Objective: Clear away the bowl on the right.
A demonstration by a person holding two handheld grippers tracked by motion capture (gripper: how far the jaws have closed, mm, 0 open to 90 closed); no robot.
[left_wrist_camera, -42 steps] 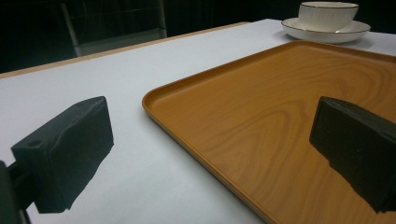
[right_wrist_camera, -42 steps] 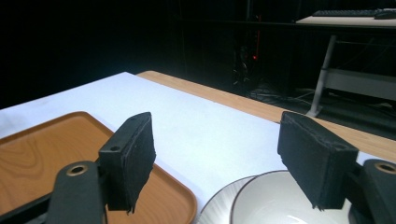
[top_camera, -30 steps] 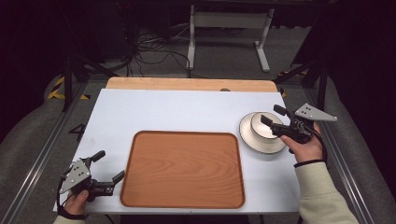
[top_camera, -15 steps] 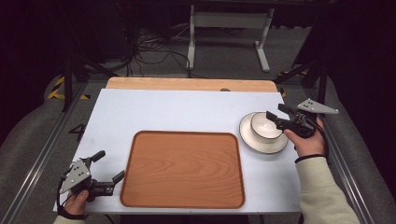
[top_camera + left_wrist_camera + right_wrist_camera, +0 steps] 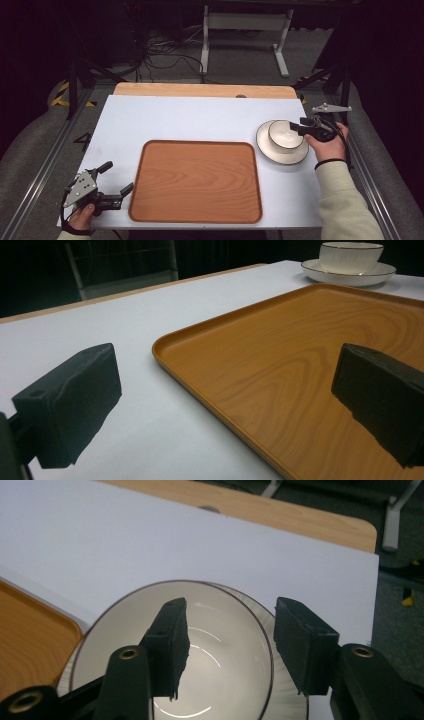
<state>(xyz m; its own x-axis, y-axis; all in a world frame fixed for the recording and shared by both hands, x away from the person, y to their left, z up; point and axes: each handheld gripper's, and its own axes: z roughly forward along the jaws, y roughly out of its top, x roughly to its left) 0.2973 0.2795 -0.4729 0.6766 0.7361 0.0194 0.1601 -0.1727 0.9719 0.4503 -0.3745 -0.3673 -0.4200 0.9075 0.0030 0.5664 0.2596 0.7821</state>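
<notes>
High view: your wooden tray (image 5: 196, 181) lies bare mid-desk; your right gripper (image 5: 302, 127), jaws apart, straddles the bowl (image 5: 283, 135) wall on its saucer (image 5: 281, 153) near the right edge; your left gripper (image 5: 116, 180) gapes empty.

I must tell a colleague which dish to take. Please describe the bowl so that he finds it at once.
Start from the wooden tray in the middle of the white table. Just off its far right corner lies a white saucer, and the bowl stands on it: white, deep, with a thin dark rim.

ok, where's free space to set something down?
Free: the whole tray, plus white table behind it up to the wooden strip. Crowded: right edge, where the right gripper straddles the bowl on its saucer.
</notes>
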